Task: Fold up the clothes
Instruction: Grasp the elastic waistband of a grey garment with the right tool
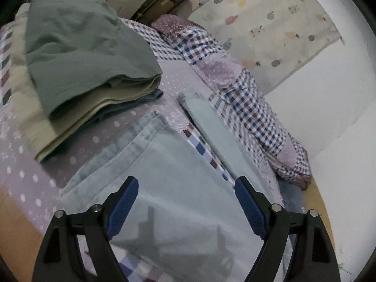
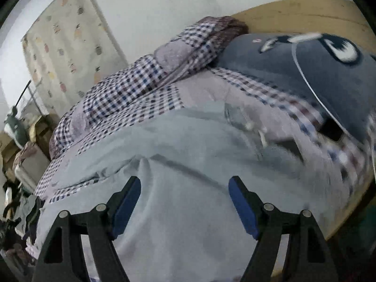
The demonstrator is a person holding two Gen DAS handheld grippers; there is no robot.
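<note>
Pale blue jeans (image 1: 169, 178) lie spread on the lilac dotted bedcover (image 1: 28, 164), one leg (image 1: 211, 129) stretching toward the far side. My left gripper (image 1: 185, 188) hovers just above the wide part of the jeans, open, with nothing between its blue pads (image 1: 124, 204). In the right wrist view the same jeans (image 2: 188, 164) fill the foreground, rumpled, the waistband end with a torn patch (image 2: 237, 117) farther off. My right gripper (image 2: 184, 185) is open over the cloth and holds nothing.
A stack of folded clothes (image 1: 89, 70), grey-green on top, sits at the left. A checked quilt (image 1: 246, 98) is rolled along the wall. A dark blue cushion (image 2: 305, 70) lies near the wooden headboard (image 2: 305, 11). A patterned curtain (image 2: 65, 47) hangs behind.
</note>
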